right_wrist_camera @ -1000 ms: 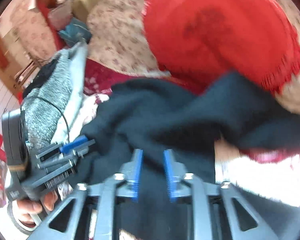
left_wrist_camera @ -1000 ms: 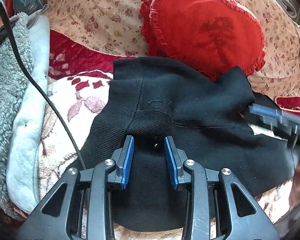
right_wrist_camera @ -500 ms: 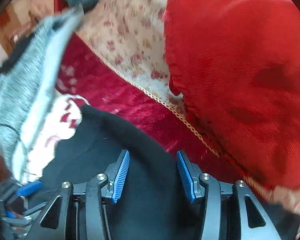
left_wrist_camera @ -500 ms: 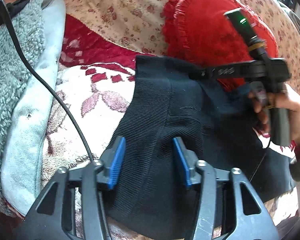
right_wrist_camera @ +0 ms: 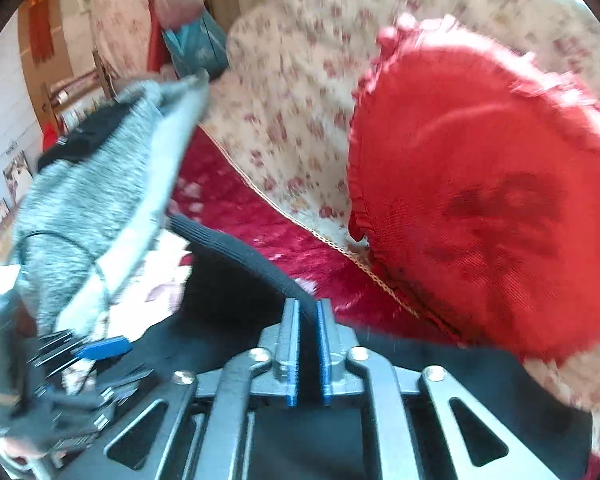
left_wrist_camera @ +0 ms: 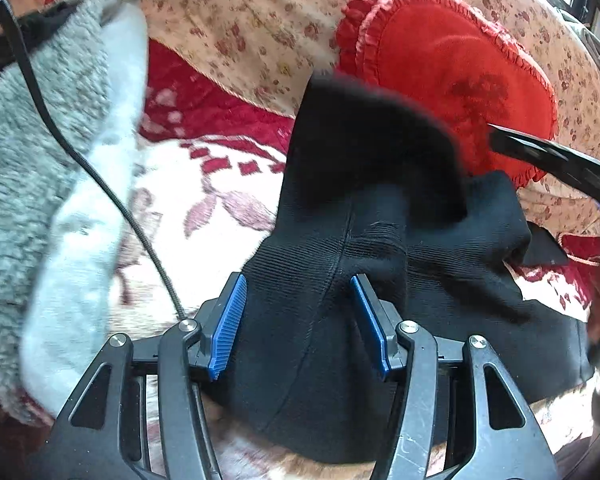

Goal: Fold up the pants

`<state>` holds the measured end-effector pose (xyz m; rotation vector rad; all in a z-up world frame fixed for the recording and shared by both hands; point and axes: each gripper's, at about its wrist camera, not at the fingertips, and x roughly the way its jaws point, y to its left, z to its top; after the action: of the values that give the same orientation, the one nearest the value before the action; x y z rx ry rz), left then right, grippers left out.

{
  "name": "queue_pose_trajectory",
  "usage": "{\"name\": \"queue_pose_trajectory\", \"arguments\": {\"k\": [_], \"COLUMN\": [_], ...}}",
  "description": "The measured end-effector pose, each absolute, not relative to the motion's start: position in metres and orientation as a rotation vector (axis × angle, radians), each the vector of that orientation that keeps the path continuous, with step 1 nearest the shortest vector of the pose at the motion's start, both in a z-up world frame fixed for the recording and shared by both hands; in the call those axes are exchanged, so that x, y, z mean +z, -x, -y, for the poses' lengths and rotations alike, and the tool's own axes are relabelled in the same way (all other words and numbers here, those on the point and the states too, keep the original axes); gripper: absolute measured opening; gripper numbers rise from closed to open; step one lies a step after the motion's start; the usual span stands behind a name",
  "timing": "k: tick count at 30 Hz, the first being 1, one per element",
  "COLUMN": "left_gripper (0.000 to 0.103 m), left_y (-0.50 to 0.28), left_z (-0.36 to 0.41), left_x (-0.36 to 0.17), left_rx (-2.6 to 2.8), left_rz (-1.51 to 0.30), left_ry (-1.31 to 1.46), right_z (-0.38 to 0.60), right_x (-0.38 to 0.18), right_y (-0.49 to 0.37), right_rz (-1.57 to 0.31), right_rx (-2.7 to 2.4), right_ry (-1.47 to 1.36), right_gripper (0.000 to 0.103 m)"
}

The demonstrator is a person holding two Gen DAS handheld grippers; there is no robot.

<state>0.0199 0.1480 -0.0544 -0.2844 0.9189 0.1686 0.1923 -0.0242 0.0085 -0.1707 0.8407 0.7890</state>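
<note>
Pants (left_wrist_camera: 340,288) sit mid-frame on the bedspread (left_wrist_camera: 204,200). Right gripper (right_wrist_camera: 308,348) pinches their ribbed edge; left gripper (left_wrist_camera: 300,320) gapes over them. Looks mid-fold; next, carry that edge across.

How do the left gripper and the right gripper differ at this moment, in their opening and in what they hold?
The left gripper is open, its fingers spread on either side of a raised ridge of the black pants; the right gripper is shut on the pants' ribbed edge. The left sits low over cloth on the bed; the right holds its edge lifted. Both have blue pads.
</note>
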Motion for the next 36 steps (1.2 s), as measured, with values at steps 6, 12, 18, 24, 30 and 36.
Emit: {"name": "queue_pose_trajectory", "arguments": {"k": [6, 12, 18, 24, 30, 36], "left_gripper": [0.054, 0.054, 0.054, 0.056, 0.057, 0.061], "left_y": [0.022, 0.033, 0.011, -0.012, -0.035, -0.047], "left_z": [-0.174, -0.186, -0.159, -0.143, -0.139, -0.151], "left_x": [-0.024, -0.018, -0.018, -0.023, -0.046, -0.074], "left_rx": [0.226, 0.235, 0.179, 0.103, 0.090, 0.126], "left_rz": [-0.853, -0.856, -0.877, -0.881, -0.943, -1.004], "left_ry": [0.283, 0.284, 0.263, 0.280, 0.252, 0.297], "right_z": [0.049, 0.033, 0.019, -0.028, -0.052, -0.048], "right_x": [0.032, 0.016, 0.004, -0.031, -0.082, -0.098], "right_y": [-0.107, -0.086, -0.157, -0.237, -0.296, -0.311], "right_rz": [-0.797, -0.778, -0.922, -1.036, -1.106, -1.155], "right_rx": [0.831, 0.760, 0.771, 0.818, 0.818, 0.937], "right_ry": [0.084, 0.155, 0.086, 0.165, 0.323, 0.210], "right_gripper": [0.001, 0.002, 0.018, 0.050, 0.050, 0.007]}}
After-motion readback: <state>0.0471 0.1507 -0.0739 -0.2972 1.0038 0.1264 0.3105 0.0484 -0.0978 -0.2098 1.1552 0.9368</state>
